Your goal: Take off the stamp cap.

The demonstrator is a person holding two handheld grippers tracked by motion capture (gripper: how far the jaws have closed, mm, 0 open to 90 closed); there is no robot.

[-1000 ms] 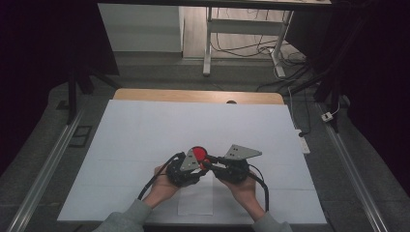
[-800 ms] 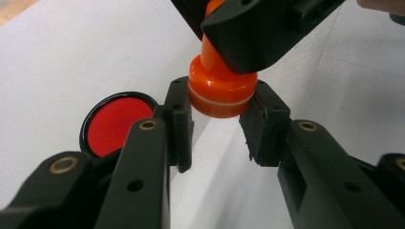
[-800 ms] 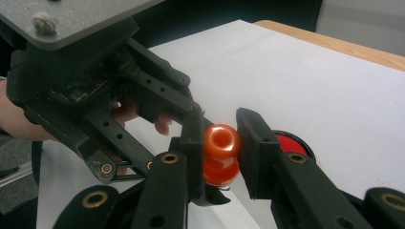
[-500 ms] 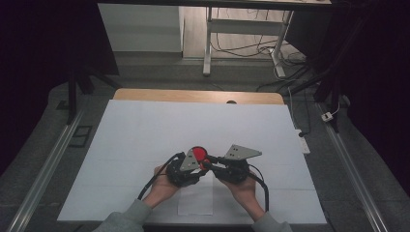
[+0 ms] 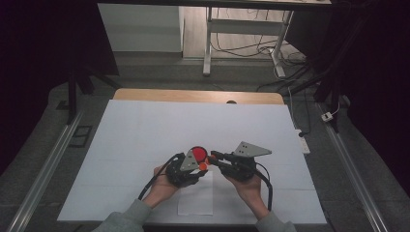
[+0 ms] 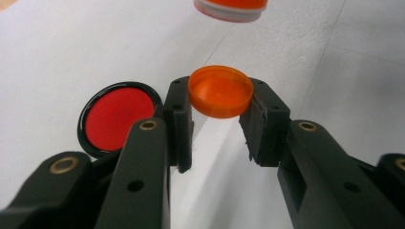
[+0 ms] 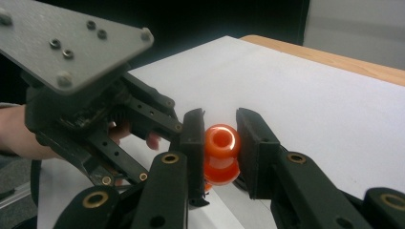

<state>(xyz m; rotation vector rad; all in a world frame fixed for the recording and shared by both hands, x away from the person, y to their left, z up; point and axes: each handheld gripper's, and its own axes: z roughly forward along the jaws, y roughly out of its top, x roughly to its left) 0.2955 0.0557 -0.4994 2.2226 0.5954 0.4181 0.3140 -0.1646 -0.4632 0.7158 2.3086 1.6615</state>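
Note:
My left gripper (image 6: pixel 217 102) is shut on a small orange cap (image 6: pixel 220 90), hollow side up, pinched at its rim between the two pads. My right gripper (image 7: pixel 219 121) is shut on a small orange bottle (image 7: pixel 221 152) whose open neck faces the camera. In the high view both grippers meet tip to tip near the table's front middle, left gripper (image 5: pixel 202 166) below right gripper (image 5: pixel 213 155). A red disc with a black rim (image 6: pixel 117 118) sits just left of the left jaw, and it is also in the high view (image 5: pixel 198 153).
A white mat (image 5: pixel 145 130) covers the table, with a wooden strip (image 5: pixel 198 95) along its far edge. A small paper sheet (image 5: pixel 196 200) lies in front of the hands. Metal rails run down both sides, and table legs and cables stand beyond.

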